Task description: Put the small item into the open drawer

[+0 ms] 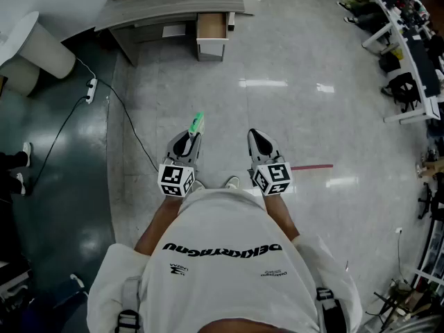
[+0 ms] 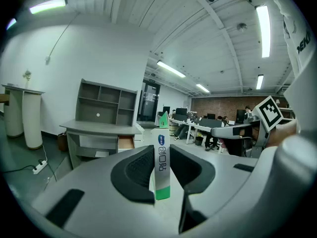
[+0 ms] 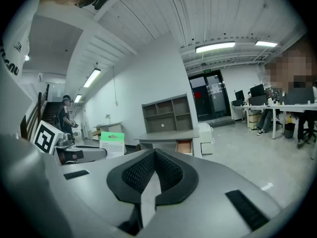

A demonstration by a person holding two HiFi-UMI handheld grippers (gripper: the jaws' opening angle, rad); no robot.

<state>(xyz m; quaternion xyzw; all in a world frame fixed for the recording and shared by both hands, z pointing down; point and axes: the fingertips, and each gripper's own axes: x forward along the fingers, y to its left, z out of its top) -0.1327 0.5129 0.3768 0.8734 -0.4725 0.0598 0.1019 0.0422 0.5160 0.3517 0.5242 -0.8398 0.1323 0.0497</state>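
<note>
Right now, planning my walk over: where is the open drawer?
In the head view the open drawer sits top centre, pulled out under the grey desk, far across the floor ahead of the left gripper that holds the small box.

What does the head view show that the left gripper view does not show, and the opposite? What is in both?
Only the head view shows the red floor line, the power strip with its cable on the dark floor, and the person's shoes. Only the left gripper view shows the blue print on the face of the small box and the ceiling lights. Both views show the left gripper shut on that box, and the open drawer of the desk far ahead.
</note>
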